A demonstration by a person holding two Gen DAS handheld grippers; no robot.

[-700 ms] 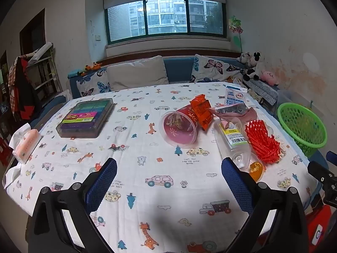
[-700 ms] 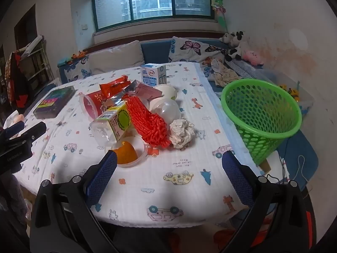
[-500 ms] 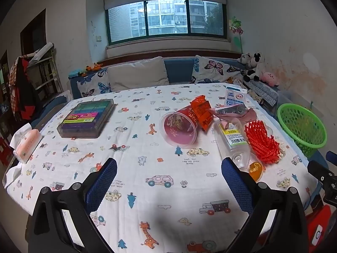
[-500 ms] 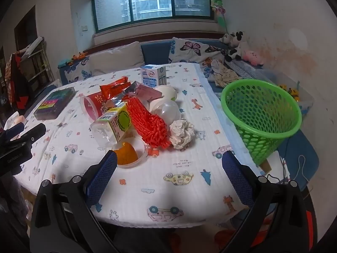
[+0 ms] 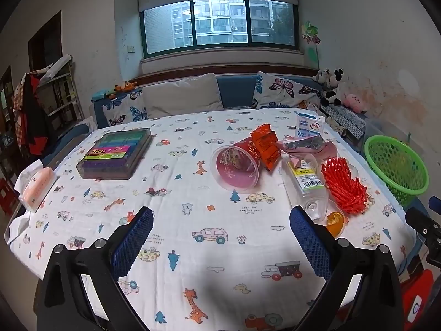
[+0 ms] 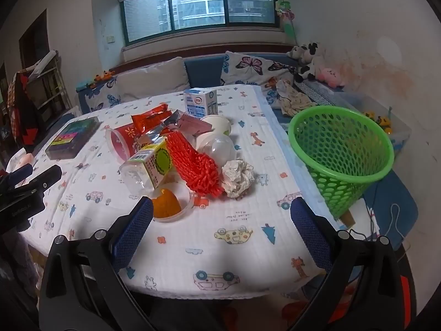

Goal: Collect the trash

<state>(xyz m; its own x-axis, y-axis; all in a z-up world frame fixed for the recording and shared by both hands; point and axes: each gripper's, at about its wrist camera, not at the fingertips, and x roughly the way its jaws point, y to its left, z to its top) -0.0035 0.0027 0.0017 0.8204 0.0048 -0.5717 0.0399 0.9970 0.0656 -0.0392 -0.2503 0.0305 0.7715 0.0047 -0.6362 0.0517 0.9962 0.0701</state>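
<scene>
Trash lies heaped on the right half of the cloth-covered table, and we hold both tools short of it. Our left gripper has its blue pads spread wide with nothing between them, hovering over bare cloth at the near edge. Our right gripper is likewise spread and empty, low over the near right corner. Beyond each frame's bottom edge the handles are cut off, so we see no hands.

Just past the right gripper's left pad sits a clear lid holding an orange piece, partly hidden behind that pad. Behind it a clear bottle with a yellow label lies on its side, touching the red mesh netting. A crumpled white paper ball rests against the netting's right end. Farther back a clear dome, a white cup and a pink wrapper overlap so that we cannot trace their edges; the silvery piece among them is possibly foil. A red cup lies tipped over, an orange packet against it. A small milk carton stands upright behind the heap.

The green basket stands off the table's right edge, its base hidden.
</scene>
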